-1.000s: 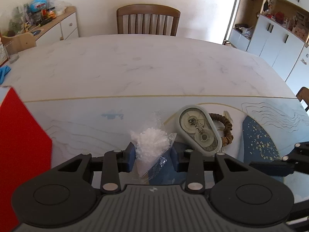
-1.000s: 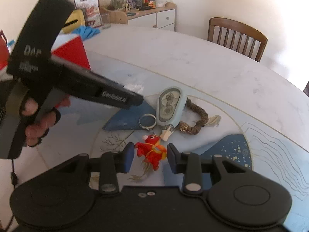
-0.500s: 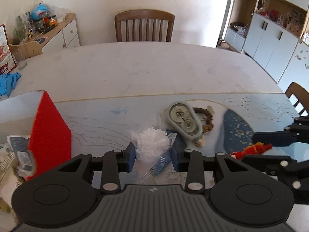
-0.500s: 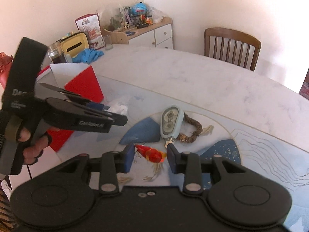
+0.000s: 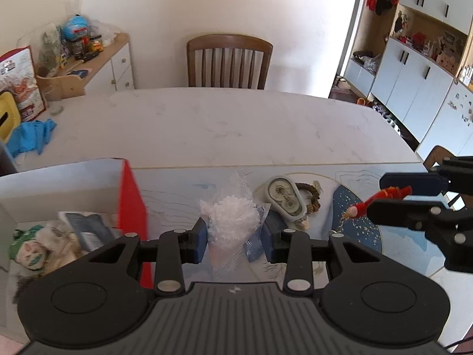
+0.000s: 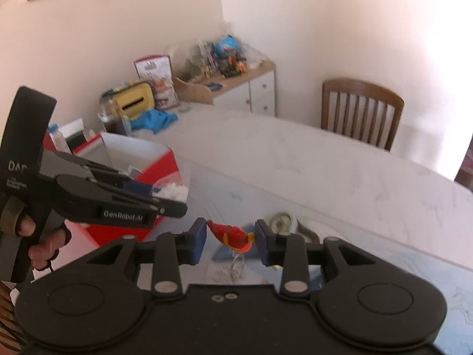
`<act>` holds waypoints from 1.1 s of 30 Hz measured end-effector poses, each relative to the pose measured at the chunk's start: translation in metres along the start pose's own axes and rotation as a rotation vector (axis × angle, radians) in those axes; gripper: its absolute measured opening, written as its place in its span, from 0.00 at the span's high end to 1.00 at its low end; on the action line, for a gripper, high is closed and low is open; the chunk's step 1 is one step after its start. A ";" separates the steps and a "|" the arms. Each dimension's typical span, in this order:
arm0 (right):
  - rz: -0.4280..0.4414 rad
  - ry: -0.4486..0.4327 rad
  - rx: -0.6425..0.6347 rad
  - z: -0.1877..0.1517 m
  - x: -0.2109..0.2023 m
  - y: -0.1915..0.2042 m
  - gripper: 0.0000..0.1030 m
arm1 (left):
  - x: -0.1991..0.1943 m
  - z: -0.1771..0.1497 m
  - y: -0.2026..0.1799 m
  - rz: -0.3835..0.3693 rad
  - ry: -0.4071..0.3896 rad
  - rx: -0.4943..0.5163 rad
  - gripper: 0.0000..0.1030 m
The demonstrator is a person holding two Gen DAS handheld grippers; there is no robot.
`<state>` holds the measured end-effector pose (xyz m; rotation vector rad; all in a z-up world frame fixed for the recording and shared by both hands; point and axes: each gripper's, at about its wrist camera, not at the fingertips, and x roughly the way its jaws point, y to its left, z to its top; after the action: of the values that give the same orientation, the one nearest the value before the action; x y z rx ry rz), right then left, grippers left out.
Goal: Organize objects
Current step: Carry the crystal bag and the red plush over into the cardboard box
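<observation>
Blue-padded left gripper (image 5: 235, 238) is clamped on a clear plastic bag of white pellets (image 5: 232, 222), held up off the table (image 5: 224, 124); bag top flares above the pads, its tail hangs below them. Right gripper (image 6: 230, 241) holds a small red and orange plush keychain toy (image 6: 232, 235) pinched between its blue pads, lifted above the table, a clear ring (image 6: 238, 264) dangling under it. In the left wrist view the toy (image 5: 381, 196) shows at far right between the right gripper's black fingers (image 5: 411, 182).

Just left of the left gripper, at the table's near left corner, is an open cardboard box with red outside and white inside (image 5: 131, 204); it holds a green-and-white doll face (image 5: 28, 251), a dark packet (image 5: 88, 227) and other clutter that I can't make out. Ahead of the left gripper, on the printed blue-and-white mat (image 5: 354, 227), lies a pale green oval correction-tape dispenser (image 5: 283, 198), with a brown braided loop (image 5: 312, 196) touching its right side.

Blue cloth (image 5: 31, 137) lies near the table's far left edge. Brown wooden slat-back chair (image 5: 229, 60) stands at the far edge. A person's hand (image 6: 41, 241) grips the left gripper's handle in the right wrist view.
</observation>
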<state>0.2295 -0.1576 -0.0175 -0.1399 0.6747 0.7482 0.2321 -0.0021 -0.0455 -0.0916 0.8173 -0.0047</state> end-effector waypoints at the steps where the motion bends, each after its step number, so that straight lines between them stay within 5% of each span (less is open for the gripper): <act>1: 0.003 -0.006 -0.006 0.004 0.000 0.004 0.67 | -0.005 0.001 0.005 0.002 -0.003 -0.001 0.65; 20: 0.102 -0.052 -0.118 0.059 0.032 0.105 0.67 | -0.071 -0.001 0.130 0.116 -0.043 -0.049 0.65; 33: 0.132 -0.013 -0.204 0.074 0.089 0.177 0.67 | -0.070 -0.017 0.212 0.207 0.009 -0.077 0.65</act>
<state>0.1964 0.0497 0.0062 -0.2782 0.5985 0.9441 0.1654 0.2109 -0.0234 -0.0799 0.8333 0.2216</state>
